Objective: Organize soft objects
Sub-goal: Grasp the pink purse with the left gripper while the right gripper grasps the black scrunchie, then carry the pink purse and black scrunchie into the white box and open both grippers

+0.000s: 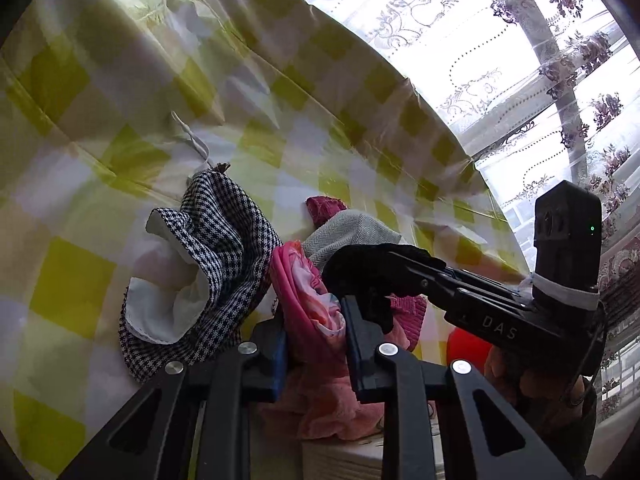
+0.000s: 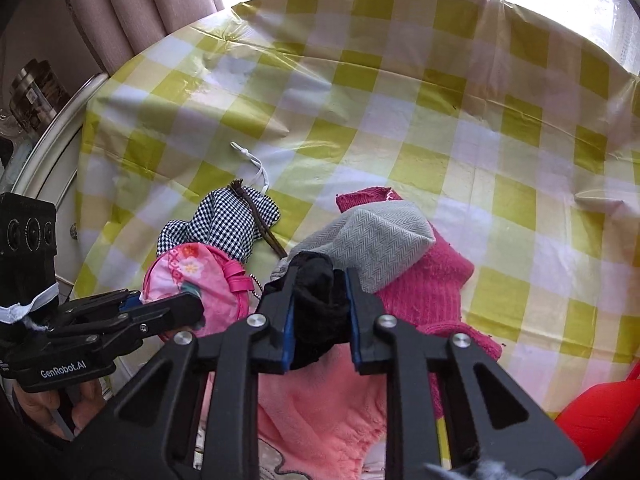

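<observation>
FREE: checked surface (image 2: 500, 152) bare on the far and right sides | BLOCKED: near middle, heaped soft things (image 2: 400, 248) | LEFT: houndstooth cloth (image 2: 224, 224), white cord (image 2: 256, 164) | RIGHT EDGE: red thing (image 2: 600, 408)

Two close wrist views angled down; shared clothes pile (image 1: 320, 280) on checked tablecloth (image 2: 440, 120)

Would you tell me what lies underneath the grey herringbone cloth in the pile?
The grey herringbone cloth lies on a magenta knit piece, which sticks out behind it and to its right. Its near-left edge touches the black cloth. What else lies beneath is covered.
</observation>
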The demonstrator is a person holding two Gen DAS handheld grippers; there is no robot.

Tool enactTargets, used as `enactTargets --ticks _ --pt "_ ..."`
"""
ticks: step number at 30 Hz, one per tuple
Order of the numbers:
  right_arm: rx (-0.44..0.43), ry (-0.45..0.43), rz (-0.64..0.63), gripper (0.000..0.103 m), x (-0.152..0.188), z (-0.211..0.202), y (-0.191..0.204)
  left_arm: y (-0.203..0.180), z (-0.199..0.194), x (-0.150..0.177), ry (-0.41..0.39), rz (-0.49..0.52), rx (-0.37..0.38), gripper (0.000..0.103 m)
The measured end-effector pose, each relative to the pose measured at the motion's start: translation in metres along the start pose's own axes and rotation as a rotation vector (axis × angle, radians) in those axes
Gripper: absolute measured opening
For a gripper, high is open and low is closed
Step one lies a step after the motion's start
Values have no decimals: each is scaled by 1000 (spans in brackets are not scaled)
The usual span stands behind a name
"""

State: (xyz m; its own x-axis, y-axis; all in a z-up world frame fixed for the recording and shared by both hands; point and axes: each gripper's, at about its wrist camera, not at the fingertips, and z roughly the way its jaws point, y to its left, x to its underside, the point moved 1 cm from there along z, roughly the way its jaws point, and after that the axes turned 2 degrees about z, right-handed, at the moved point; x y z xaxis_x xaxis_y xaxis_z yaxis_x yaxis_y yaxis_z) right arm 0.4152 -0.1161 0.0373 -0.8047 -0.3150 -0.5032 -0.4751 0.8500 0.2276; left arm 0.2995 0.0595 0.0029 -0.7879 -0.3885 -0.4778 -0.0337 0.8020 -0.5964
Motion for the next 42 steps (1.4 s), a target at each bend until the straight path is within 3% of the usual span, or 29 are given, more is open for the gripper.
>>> enactTargets --ticks 11,20,31,42 --pt "84 -213 37 24 17 -78 -7 -28 -43 -2 -155 67 -21 24" --pt "161 -318 75 24 59 -137 -23 -65 -67 16 -211 141 -1 24" --pt "228 -362 158 24 131 -190 -46 -119 -81 58 -203 226 60 24" --pt "323 -343 278 24 204 -224 -87 -166 -63 119 -95 305 98 24"
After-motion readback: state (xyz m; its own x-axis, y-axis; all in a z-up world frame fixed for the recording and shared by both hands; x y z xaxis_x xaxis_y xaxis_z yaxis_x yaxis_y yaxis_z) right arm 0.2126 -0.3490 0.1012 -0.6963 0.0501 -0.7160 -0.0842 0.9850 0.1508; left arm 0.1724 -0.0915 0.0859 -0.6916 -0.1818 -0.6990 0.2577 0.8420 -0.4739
